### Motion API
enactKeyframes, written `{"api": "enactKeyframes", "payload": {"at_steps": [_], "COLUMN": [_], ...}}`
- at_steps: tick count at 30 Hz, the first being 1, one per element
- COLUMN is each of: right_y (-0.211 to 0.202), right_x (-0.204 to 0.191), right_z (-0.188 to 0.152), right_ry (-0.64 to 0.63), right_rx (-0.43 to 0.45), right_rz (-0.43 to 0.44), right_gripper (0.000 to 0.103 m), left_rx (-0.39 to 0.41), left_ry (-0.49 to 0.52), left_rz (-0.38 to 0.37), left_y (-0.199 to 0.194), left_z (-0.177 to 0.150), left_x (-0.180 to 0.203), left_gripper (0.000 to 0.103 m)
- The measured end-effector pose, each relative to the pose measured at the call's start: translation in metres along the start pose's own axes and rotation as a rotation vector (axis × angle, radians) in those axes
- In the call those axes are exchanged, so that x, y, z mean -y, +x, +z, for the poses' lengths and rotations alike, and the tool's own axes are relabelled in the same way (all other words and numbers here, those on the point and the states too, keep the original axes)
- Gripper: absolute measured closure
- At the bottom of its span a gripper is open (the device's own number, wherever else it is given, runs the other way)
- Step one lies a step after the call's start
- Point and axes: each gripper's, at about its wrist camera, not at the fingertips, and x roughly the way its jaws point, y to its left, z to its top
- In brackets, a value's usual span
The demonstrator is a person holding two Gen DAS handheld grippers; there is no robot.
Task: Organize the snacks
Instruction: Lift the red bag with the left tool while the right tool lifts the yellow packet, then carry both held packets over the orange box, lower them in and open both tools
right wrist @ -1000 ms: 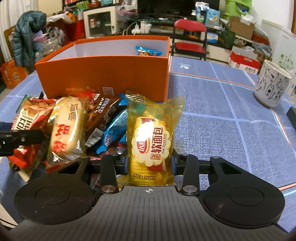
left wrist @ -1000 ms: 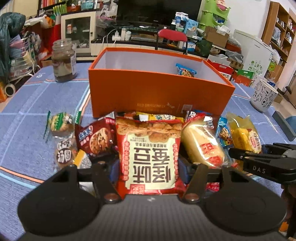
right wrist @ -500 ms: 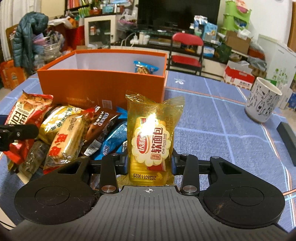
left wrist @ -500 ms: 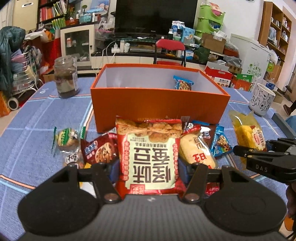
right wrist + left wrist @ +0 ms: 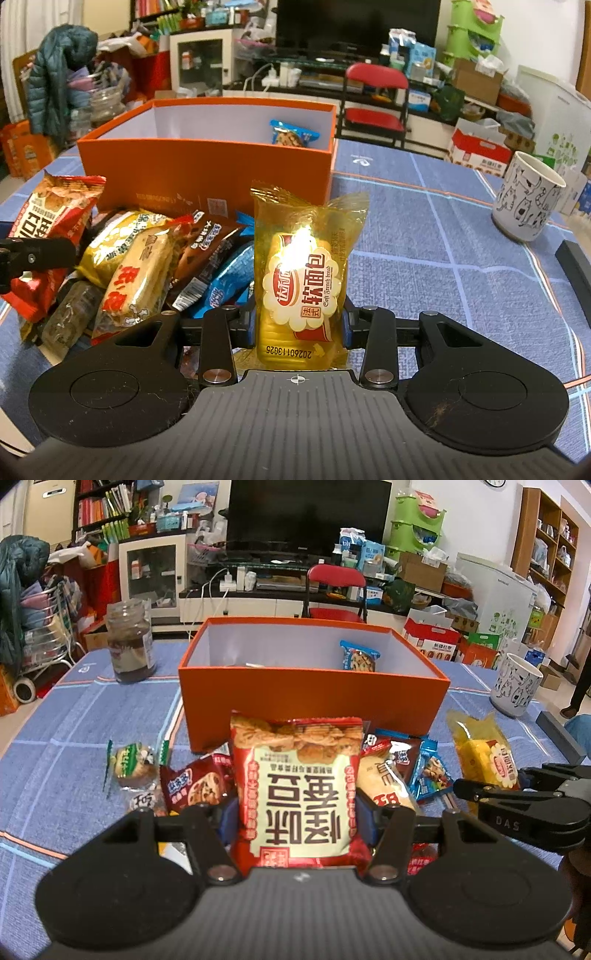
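Clearly only the start of the sorting is done: the orange box (image 5: pixel 314 701) at the middle of the bench (image 5: pixel 55 738) holds just one blue cookie packet (image 5: pixel 359 656) leaning at its far wall, plus something flat and hard to make out on its floor, while a heap of loose snacks (image 5: pixel 155 266) lies just in front of the near wall. Two packets are lifted and on their way, by my judgement. The left gripper (image 5: pixel 297 808) pinches a red cracker bag (image 5: pixel 297 790) by its lower sides, upright, its large Chinese characters showing upside down to the camera. The right gripper (image 5: pixel 299 325) is pressed onto a yellow bread packet (image 5: pixel 303 280), also upright, printed with Chinese text, the small words "Soft French bread" and the code 2026011 3G25 near the bottom seam. Both hang short of the box, so dropping them in is left, as is the rest of the heap, including a green-wrapped sweet (image 5: pixel 129 764) lying off to one side. Faint lettering on the box front is too small to read. A glass jar (image 5: pixel 129 642) and a cat-patterned mug (image 5: pixel 528 199) stand well apart.
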Motion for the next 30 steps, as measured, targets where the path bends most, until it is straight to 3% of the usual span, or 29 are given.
{"api": "enactKeyframes", "payload": {"at_steps": [18,30], "right_y": [-0.013,-0.036], "right_x": [-0.002,0.010], "right_z": [0.012,0.028], "right_ry": [0.035,0.074], "right_rx": [0.033,0.085], "right_rz": [0.018,0.023], "right_gripper": [0.081,0.081], "left_rx": [0.086,0.097], "left_ry": [-0.052,-0.055], "left_rz": [0.025,0.038], "left_y": [-0.021,-0.023], "left_z": [0.027,0.046], "left_x": [-0.009,-0.013], "left_gripper": [0.044,0.044]}}
